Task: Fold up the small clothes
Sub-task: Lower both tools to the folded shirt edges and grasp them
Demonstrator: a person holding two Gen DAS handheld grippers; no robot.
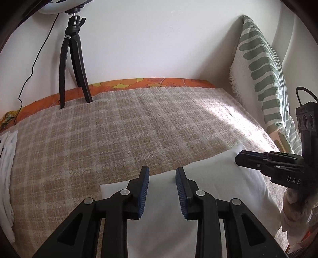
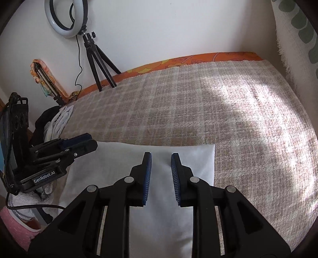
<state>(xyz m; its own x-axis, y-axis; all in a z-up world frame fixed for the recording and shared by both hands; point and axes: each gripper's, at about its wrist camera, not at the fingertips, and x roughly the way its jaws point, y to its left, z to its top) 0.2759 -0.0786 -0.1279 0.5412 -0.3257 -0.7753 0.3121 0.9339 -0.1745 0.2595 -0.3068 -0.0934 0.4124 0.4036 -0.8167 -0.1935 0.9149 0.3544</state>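
Both wrist cameras look forward and down along their own fingers, close above the bed. The 2 views share the white cloth (image 1: 214,174), plaid blanket (image 1: 119,129), tripod (image 1: 73,59) and back wall (image 1: 149,39).

Black plastic left gripper (image 1: 162,172) and right gripper (image 2: 161,158) — blue ribbed pads, silver screws.

two tongs (image 1: 162,174) (image 2: 161,159), one white cloth (image 2: 165,222), one tripod (image 2: 99,65), one ring light (image 2: 66,17), one patterned cushion (image 1: 264,79), one plaid blanket (image 1: 119,127)
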